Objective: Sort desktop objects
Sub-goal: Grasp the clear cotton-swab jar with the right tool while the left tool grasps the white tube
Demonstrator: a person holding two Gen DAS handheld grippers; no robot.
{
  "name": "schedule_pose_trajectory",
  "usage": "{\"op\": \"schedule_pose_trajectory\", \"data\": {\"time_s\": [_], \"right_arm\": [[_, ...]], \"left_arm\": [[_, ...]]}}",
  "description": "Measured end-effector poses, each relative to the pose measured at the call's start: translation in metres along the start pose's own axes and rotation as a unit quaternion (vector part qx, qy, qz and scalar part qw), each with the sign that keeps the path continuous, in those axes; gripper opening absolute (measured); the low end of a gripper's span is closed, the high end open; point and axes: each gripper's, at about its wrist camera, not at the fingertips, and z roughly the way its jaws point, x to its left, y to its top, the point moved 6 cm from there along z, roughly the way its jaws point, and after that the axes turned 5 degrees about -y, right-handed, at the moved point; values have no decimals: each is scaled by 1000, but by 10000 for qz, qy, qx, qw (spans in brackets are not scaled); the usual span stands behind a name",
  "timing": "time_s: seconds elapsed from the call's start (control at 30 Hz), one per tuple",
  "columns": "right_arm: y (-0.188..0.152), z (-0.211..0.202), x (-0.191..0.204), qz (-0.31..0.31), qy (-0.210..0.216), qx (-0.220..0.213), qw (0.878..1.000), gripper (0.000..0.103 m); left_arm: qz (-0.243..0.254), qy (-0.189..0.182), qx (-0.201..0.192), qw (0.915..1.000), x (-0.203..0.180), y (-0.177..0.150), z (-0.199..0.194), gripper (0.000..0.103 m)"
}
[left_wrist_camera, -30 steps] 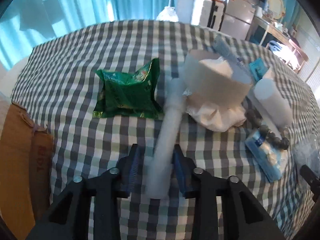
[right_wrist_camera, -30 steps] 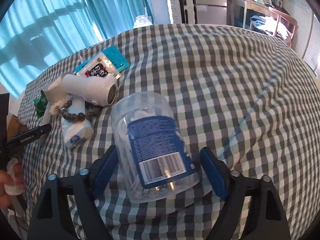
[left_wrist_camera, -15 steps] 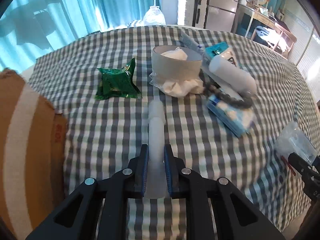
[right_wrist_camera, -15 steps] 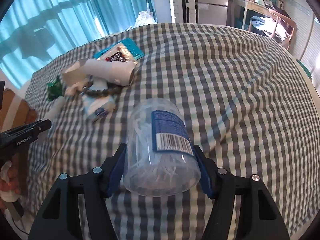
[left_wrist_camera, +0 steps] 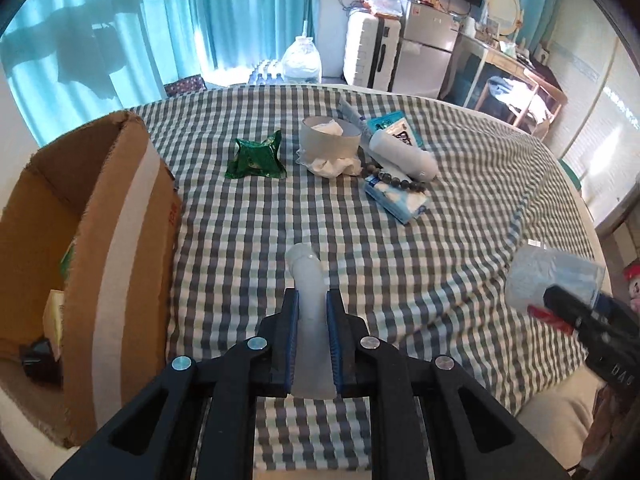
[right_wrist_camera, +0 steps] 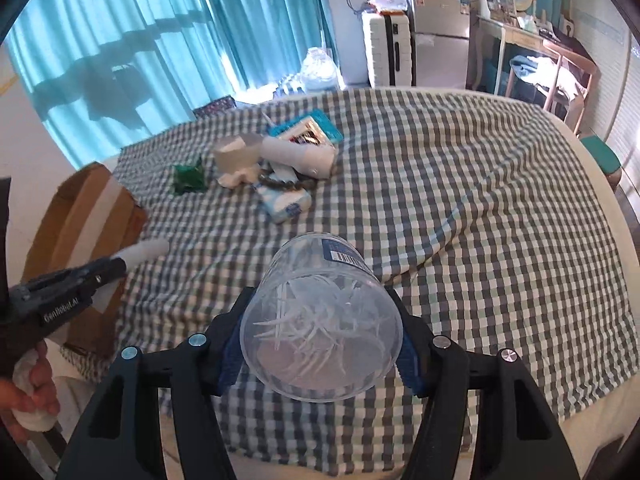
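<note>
My left gripper [left_wrist_camera: 313,300] is shut on a slim white tube [left_wrist_camera: 307,276], held above the checked tablecloth [left_wrist_camera: 440,200]; the right wrist view shows that tube [right_wrist_camera: 144,249] at the left edge. My right gripper [right_wrist_camera: 320,304] is shut on a clear plastic jar [right_wrist_camera: 320,316] with thin white sticks inside, lifted off the table; the left wrist view catches that jar [left_wrist_camera: 552,276] at the far right. Left on the table are a green packet [left_wrist_camera: 256,156], a white bowl [left_wrist_camera: 330,138] with tissue, a white bottle [left_wrist_camera: 404,156], dark beads [left_wrist_camera: 396,179] and a blue-white tissue pack [left_wrist_camera: 398,198].
An open cardboard box [left_wrist_camera: 80,240] stands at the table's left edge with some items inside. A teal-edged card pack [left_wrist_camera: 394,128] lies behind the bottle. A suitcase [left_wrist_camera: 372,56], a fridge [left_wrist_camera: 424,56] and curtains stand beyond the table. A hand [right_wrist_camera: 28,396] holds the left gripper.
Both grippers closed on their objects and lifted them off the table, pulling back toward me. The cardboard box has come into the left wrist view.
</note>
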Motion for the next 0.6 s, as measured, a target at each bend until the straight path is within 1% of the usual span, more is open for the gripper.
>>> {"op": "schedule_pose_trajectory", "data": {"time_s": [0.07,0.23,0.37,0.5,0.6], "right_arm": [[4,-17,6,-52,31,-119,9999,62],[9,-51,20,-141,105,-412,9990,62],[8,-68,35,-272,192,-510,9981,62],[9,-89,53,-439,354,-571,9968,62],[13,-103,73,-535,520,-662,9950,62]], "left_arm": [[22,6,-26,10000,-1,-3,-11,13],[145,34,-263,9995,-9,-4,-46,13],[20,-80,-342,9994,-11,1,-69,13],[12,-34,-544,9985,-7,10,-94,13],[-3,78,-789,9969,0,19,-118,13]]}}
